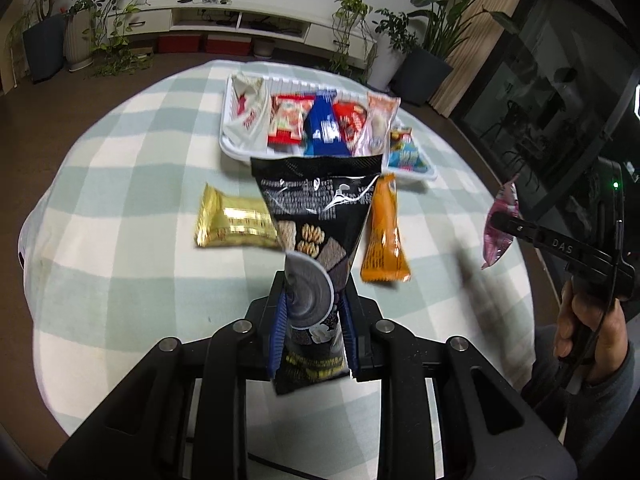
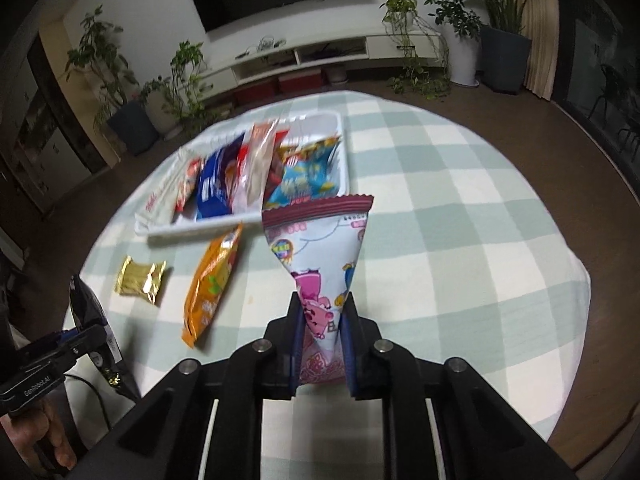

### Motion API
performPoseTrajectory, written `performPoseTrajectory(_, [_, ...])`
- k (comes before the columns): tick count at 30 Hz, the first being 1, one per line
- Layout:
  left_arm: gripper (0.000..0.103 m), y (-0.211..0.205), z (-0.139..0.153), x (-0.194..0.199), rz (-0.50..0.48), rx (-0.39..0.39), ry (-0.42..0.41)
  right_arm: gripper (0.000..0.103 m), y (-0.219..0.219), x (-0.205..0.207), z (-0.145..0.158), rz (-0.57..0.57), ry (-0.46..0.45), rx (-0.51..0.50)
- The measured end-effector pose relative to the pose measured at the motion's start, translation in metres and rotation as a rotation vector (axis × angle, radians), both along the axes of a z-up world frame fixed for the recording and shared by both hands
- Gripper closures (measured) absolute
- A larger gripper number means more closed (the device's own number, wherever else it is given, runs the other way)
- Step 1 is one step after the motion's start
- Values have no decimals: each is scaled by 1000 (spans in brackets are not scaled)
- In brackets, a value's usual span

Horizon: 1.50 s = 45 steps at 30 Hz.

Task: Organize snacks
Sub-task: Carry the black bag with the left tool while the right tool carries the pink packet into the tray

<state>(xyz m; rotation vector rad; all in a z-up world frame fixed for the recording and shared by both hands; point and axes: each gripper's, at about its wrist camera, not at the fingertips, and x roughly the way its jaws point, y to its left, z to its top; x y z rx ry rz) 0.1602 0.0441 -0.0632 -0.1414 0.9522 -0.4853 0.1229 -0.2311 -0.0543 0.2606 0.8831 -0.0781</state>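
My left gripper (image 1: 314, 320) is shut on a black snack packet (image 1: 316, 208) and holds it above the table, short of the white tray (image 1: 240, 151). My right gripper (image 2: 322, 336) is shut on a pink-and-white cartoon packet (image 2: 320, 240), also held above the table near the tray's (image 2: 192, 229) front edge. The tray holds several packets standing side by side. A gold packet (image 1: 234, 222) and an orange packet (image 1: 384, 232) lie on the checked cloth in front of the tray. The right gripper with its pink packet (image 1: 500, 224) also shows in the left wrist view.
The round table wears a green-and-white checked cloth (image 2: 440, 208). Beyond it stand a white TV cabinet (image 1: 240, 20) and several potted plants (image 2: 500, 40). The gold packet (image 2: 140, 280) and orange packet (image 2: 212, 280) lie left of my right gripper.
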Motion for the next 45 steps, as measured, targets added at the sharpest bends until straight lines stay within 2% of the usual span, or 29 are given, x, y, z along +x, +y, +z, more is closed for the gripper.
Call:
performPoseTrajectory(5, [81,3,11,12,-1,-24,-6,85,-13,6,16,-4,-38,13])
performPoseTrajectory(14, [82,6,25,19,-2,-58,-28,85,-8,13,32,38,-103,32])
performPoseTrajectory(22, [82,-1,48,30,-44,-56,-45,85,-2,21,34,71,-104,39])
performPoseTrajectory(29, [82,-15,93,71,-90,-16,-89,85,11,50,55,137,-123,13])
performPoseTrajectory(33, [82,-28,105,102,-116,9,-75,85,27,81,62,194,-112,-1])
performPoseTrajectory(38, [82,-46,91,151,-142,46,7,85,43,128,52,244,-61,5])
performPoseTrajectory(45, [82,-67,51,211,-143,128,91,85,59,188,19,273,25,-32])
